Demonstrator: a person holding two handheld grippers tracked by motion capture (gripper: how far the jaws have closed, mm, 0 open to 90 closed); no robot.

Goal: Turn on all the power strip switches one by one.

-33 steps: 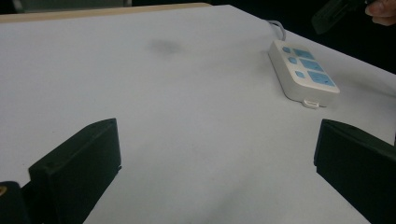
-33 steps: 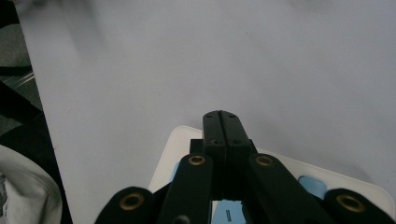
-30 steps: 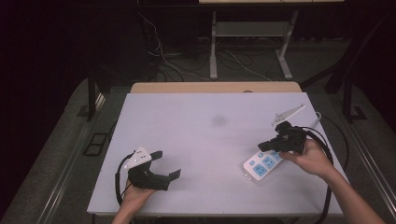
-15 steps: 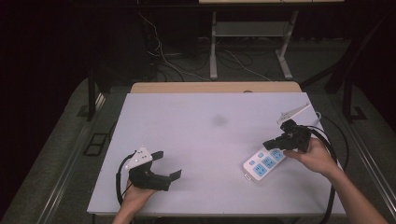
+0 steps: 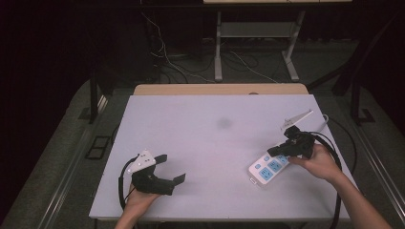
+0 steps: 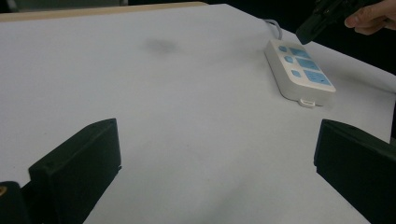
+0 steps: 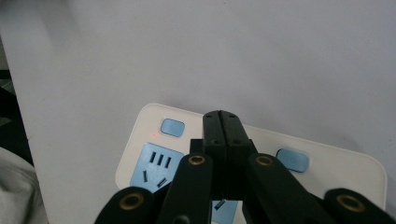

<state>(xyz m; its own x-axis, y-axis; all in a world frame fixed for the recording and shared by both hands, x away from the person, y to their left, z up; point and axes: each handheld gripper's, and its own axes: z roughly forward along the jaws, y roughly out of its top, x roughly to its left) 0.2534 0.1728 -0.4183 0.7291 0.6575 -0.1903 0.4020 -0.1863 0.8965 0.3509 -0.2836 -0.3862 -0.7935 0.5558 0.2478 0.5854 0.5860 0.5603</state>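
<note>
High view: white power strip point(image 5: 269, 169) with blue sockets and buttons lies near table point(image 5: 210, 138) right edge. Right gripper point(image 5: 279, 150) clenched, tips over the strip, red LED lit. Left gripper point(image 5: 173, 169) released, well apart.

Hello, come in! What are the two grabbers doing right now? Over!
Left gripper open, resting on table. Right gripper shut, tips over power strip. Nothing in the way.

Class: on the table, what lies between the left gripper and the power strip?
Nothing: in the high view, bare white table separates the left gripper from the power strip.
</note>
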